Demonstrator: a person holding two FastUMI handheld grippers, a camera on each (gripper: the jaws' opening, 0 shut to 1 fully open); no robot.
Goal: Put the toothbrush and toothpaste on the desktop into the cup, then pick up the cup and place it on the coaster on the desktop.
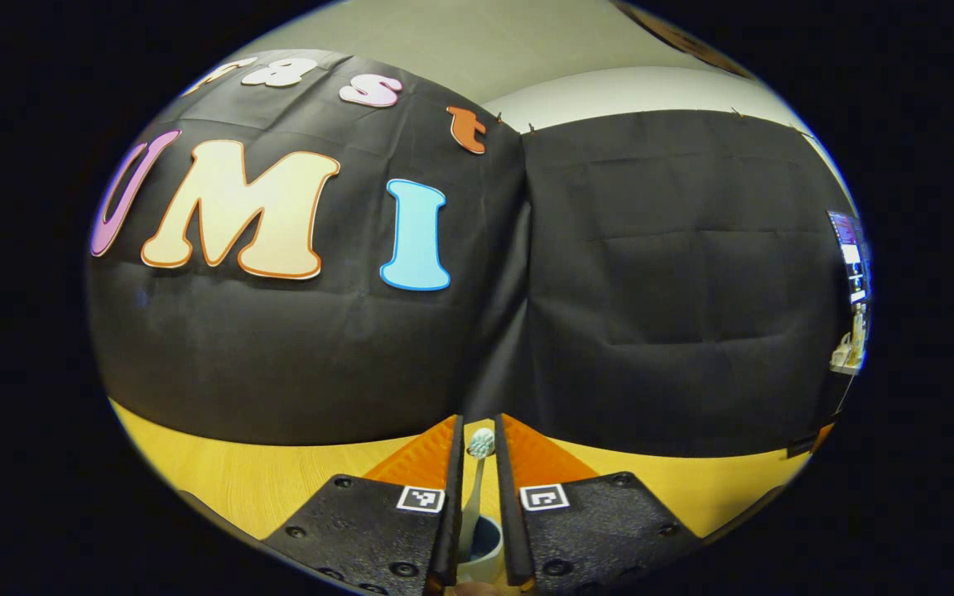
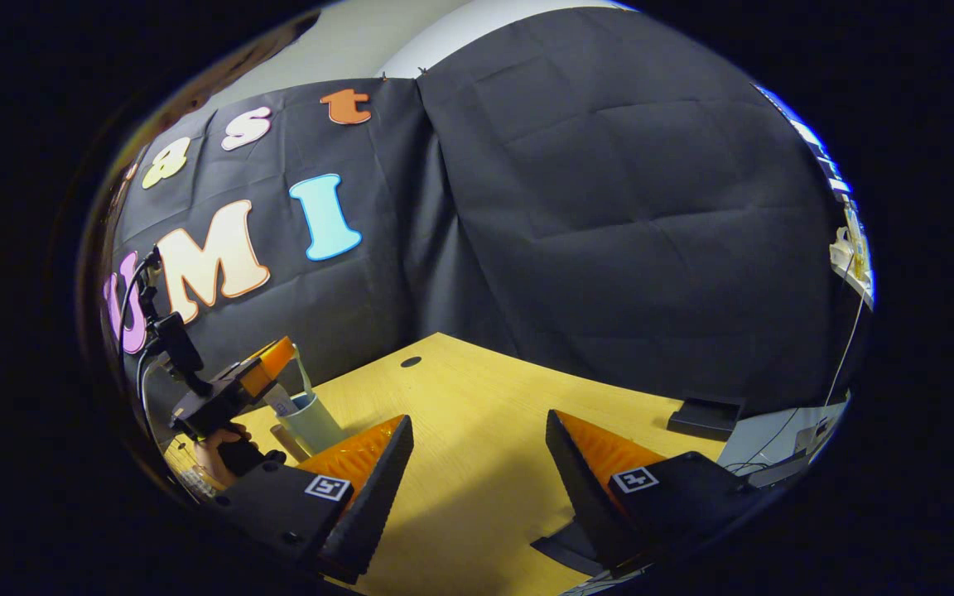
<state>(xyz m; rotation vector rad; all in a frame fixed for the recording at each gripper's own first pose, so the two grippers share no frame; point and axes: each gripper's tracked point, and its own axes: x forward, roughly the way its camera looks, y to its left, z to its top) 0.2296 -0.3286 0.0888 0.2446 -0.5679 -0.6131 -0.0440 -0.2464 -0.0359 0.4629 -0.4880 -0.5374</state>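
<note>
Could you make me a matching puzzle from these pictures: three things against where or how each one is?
Things:
1. white toothbrush with pale bristles
2. pale round cup
3. right gripper

States:
A. fingers wide apart
B. stands on the yellow wooden table
C. upright between the fingers of the left gripper

Pairs: 1-C, 2-B, 3-A.

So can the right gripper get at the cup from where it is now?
Probably not cleanly. The right gripper is open with bare desktop ahead, but the left gripper hangs right over the cup, its fingers around the toothbrush.
</note>
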